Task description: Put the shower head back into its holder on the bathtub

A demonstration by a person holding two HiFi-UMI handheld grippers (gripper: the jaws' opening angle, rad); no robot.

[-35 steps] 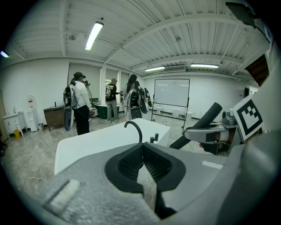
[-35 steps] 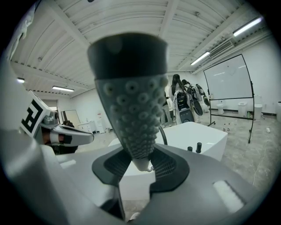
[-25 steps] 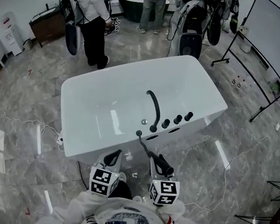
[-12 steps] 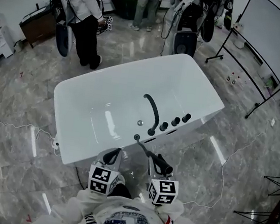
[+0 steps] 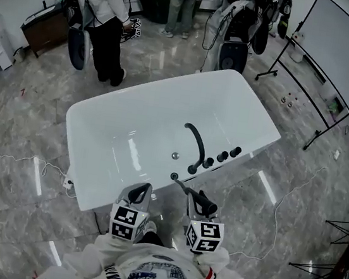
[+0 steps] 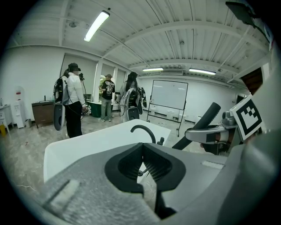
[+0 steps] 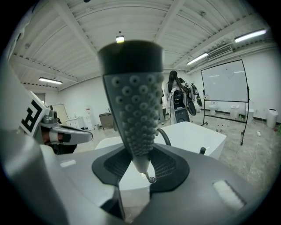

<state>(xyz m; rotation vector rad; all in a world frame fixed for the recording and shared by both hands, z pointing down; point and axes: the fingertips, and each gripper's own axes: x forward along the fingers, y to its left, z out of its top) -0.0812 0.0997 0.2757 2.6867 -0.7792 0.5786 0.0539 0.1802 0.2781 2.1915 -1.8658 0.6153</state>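
Head view: glossy white bathtub now nearer; right gripper clamps the black studded shower head, left gripper closed, empty; dark round holder almost reachable.

The bathtub was glossy white, its curved tap and knobs black. The shower head was grey, dotted with rows of round nubs. The floor was grey marble, pale-veined. The marker cubes bore black-and-white squares.

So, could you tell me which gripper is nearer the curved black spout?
Right. The right gripper, holding the shower head, is below the spout; the left gripper sits farther off, lower left.
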